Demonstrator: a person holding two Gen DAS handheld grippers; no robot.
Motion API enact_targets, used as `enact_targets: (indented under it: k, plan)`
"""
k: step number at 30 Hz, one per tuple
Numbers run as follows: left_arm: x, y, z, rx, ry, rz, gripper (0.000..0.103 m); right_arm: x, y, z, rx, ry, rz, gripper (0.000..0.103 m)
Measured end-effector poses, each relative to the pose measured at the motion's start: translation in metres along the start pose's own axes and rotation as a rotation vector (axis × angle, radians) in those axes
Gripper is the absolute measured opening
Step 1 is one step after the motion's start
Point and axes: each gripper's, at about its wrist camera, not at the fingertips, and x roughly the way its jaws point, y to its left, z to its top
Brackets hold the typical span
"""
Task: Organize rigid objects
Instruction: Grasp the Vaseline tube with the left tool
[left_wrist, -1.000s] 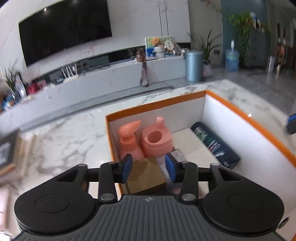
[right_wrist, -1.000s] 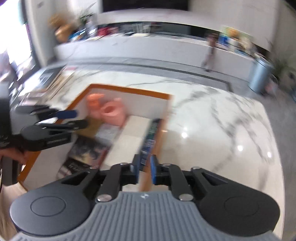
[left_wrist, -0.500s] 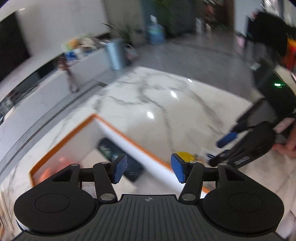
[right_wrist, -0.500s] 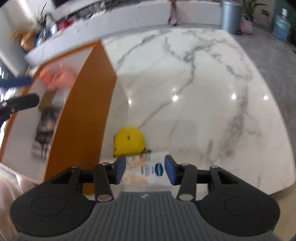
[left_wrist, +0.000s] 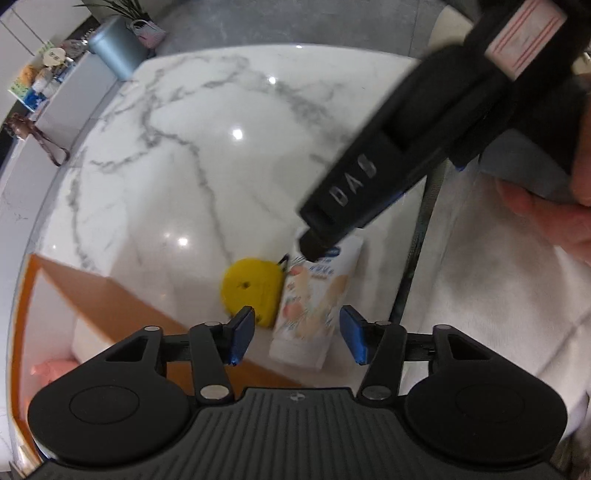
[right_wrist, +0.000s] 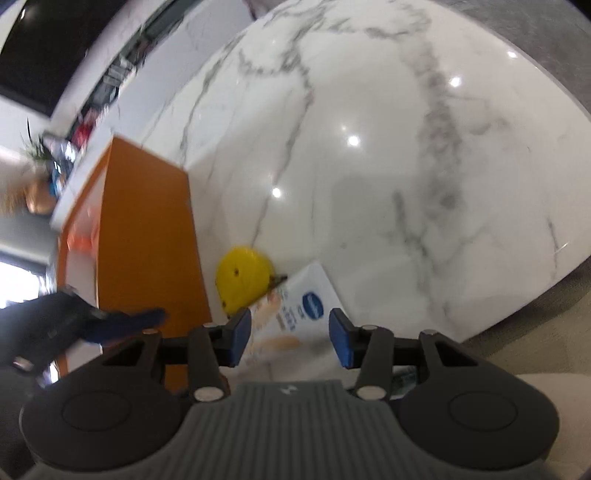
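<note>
White tube (left_wrist: 314, 295) lies flat on the marble table (left_wrist: 177, 155), touching the yellow disc (left_wrist: 249, 290) beside the orange box (right_wrist: 147, 236). Its long axis runs away from both grippers. Left gripper (left_wrist: 297, 334) closing, nothing clamped; right gripper (right_wrist: 288, 338) apart, empty, about equally near. Only the left view shows the tube's cap end.

I am looking down at a white tube (left_wrist: 314, 299) printed with a peach-coloured pattern and a blue oval logo, lying flat on the marble tabletop (left_wrist: 207, 155), its flat end pointing toward me. A round yellow object (left_wrist: 251, 286) with a small dark hole is lying just beside it, touching its edge. Both are sitting close against the orange outer wall of the box (right_wrist: 147, 236).
</note>
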Motion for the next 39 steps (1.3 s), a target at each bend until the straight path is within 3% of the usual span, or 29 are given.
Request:
enact_targets:
  k: [6, 13, 21, 26, 28, 35, 39]
  plan:
    - [0.021, -0.006, 0.009, 0.026, 0.049, 0.008, 0.047, -0.015, -0.01, -0.002, 0.045, -0.136, -0.024, 0.048]
    - [0.039, -0.01, 0.016, 0.063, 0.114, 0.004, 0.051, -0.015, -0.019, 0.003, 0.085, -0.148, 0.001, 0.053]
    - [0.056, 0.0, 0.032, 0.031, 0.197, 0.004, 0.06, -0.013, -0.019, 0.006, 0.097, -0.138, 0.029, 0.054]
    - [0.057, 0.005, 0.039, 0.002, 0.186, -0.015, 0.055, -0.012, -0.029, 0.009, 0.151, -0.147, 0.048, 0.055]
    - [0.056, 0.012, 0.036, -0.056, 0.17, -0.025, 0.054, -0.012, -0.029, 0.009, 0.148, -0.149, 0.047, 0.055]
    - [0.031, 0.023, 0.014, -0.218, 0.035, 0.016, 0.053, -0.017, -0.035, 0.01, 0.173, -0.207, 0.066, 0.055]
    - [0.006, 0.041, 0.002, -0.349, -0.057, 0.001, 0.052, -0.019, -0.033, 0.01, 0.167, -0.229, 0.049, 0.055]
